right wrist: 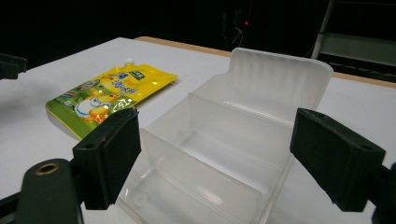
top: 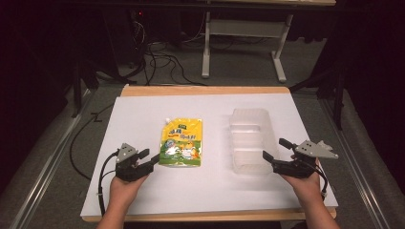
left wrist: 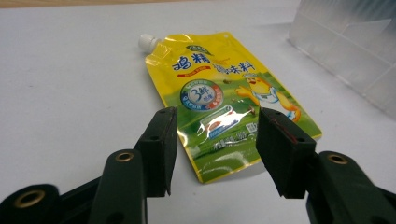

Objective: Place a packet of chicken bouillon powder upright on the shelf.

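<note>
A yellow and green spouted pouch (top: 182, 141) lies flat on the white table sheet, left of centre; its white cap (left wrist: 147, 42) points away from me. My left gripper (top: 150, 157) is open just short of the pouch's (left wrist: 219, 107) near left corner, jaws spread with nothing between them. A clear plastic bin (top: 249, 139) with dividers lies right of centre. My right gripper (top: 277, 149) is open at the bin's (right wrist: 233, 140) near right end, its wide jaws on either side of it without gripping. The pouch (right wrist: 109, 93) shows beyond the bin's left side.
The white sheet (top: 143, 191) covers a wooden tabletop with bare room along the front and left. Beyond the far edge are cables on the floor and a white table frame (top: 243, 43). A person's hands hold both grippers from the near edge.
</note>
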{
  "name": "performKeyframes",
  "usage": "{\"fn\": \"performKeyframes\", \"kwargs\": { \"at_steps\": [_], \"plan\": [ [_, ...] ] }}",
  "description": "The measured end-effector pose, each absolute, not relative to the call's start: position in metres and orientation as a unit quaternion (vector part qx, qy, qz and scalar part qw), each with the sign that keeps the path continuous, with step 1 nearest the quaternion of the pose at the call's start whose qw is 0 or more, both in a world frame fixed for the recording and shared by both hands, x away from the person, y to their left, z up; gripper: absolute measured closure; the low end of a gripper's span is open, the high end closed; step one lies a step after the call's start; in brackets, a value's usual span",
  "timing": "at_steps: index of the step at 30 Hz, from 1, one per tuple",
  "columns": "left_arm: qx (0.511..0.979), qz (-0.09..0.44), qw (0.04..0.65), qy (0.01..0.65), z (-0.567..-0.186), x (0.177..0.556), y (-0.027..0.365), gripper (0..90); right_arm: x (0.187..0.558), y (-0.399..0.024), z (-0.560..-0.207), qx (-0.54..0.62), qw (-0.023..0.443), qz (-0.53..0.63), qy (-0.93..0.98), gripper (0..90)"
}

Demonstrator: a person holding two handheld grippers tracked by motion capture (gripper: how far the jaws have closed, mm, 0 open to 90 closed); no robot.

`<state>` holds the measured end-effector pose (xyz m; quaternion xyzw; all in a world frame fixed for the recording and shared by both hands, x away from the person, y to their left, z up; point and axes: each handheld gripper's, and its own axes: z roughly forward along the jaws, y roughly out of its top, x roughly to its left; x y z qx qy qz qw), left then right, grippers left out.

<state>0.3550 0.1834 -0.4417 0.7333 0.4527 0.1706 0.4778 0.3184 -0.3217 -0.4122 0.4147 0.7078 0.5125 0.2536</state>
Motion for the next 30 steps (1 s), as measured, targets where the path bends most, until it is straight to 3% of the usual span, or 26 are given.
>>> {"fn": "performKeyframes", "kwargs": {
  "at_steps": [9,13,30],
  "plan": [
    [0.752,0.164,0.446,0.458,-0.442,0.383,0.166,50.5,0.319,-0.323,-0.413,0.416,0.252,0.514,0.707,16.8],
    [0.743,0.122,0.454,0.475,-0.440,0.401,0.162,45.6,0.319,-0.324,-0.413,0.419,0.253,0.512,0.706,17.0],
    [0.750,0.118,0.433,0.486,-0.428,0.456,0.152,34.7,0.321,-0.327,-0.415,0.422,0.247,0.516,0.703,16.9]
  ]
}}
